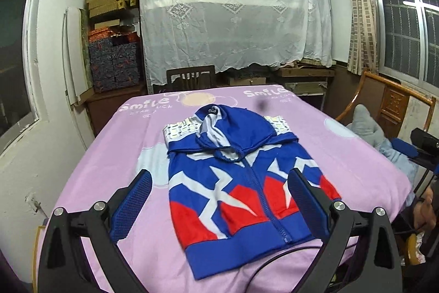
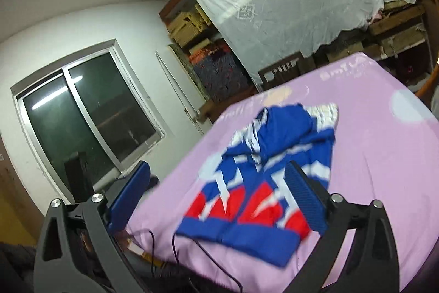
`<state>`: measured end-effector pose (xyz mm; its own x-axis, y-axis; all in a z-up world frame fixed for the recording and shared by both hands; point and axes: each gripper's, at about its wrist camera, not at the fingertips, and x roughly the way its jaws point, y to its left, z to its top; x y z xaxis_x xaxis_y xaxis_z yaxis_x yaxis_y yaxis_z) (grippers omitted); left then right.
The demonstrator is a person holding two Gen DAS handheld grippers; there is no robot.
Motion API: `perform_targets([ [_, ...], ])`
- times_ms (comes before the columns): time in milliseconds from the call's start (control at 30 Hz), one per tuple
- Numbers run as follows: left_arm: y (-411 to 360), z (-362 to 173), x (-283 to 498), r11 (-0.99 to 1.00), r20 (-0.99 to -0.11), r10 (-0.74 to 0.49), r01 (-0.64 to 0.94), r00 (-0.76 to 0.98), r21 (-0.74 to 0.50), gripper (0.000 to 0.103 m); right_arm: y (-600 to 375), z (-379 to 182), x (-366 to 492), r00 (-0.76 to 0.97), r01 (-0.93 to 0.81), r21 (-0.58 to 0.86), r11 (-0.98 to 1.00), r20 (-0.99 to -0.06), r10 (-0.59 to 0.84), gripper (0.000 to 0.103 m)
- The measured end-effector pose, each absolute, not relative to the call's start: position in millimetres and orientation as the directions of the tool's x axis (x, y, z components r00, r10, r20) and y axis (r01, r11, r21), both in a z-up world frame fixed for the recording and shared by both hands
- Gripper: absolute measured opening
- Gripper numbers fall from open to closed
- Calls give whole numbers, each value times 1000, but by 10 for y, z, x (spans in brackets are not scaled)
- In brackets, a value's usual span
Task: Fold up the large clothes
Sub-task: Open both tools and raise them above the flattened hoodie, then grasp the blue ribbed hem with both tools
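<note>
Left wrist: pink sheeted table [image 1: 96, 155] bears jacket [image 1: 241, 183]; both grippers spread, white-draped shelving [image 1: 233, 13] behind.

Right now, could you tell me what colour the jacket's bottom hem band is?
Solid blue hem band, clearest in the left wrist view.

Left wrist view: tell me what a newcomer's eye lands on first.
The blue, red and white jacket, lying flat mid-table on the pink sheet, zipped, hood at the far end. Behind it a white cloth drapes the shelves. The left gripper hangs open above the jacket's near hem.
</note>
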<state>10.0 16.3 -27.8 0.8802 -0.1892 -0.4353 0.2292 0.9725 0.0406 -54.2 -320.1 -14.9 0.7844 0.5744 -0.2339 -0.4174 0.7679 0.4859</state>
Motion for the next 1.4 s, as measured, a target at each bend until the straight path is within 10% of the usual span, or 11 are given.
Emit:
perform_targets([
  [133,187,-381,186,976,-460,-172,213,871,37,99,-3302,-303,-629,843,-336,462,821,-240,481,94],
  [233,227,-510,309,979,-498,-167,204,851,21,99,-3371,-398,-539,857,-274,469,839,-278,435,74],
  [833,1133,-1235,1063,890,-673,-434,170,599,-423,99,-3429,-1040,196,679,-150,606,781,-511,527,91],
  [1400,960,-1455,1603,773,-635,-620,218,461,-596,99,-3219,-1440,1205,526,-75,685,725,-590,612,70],
])
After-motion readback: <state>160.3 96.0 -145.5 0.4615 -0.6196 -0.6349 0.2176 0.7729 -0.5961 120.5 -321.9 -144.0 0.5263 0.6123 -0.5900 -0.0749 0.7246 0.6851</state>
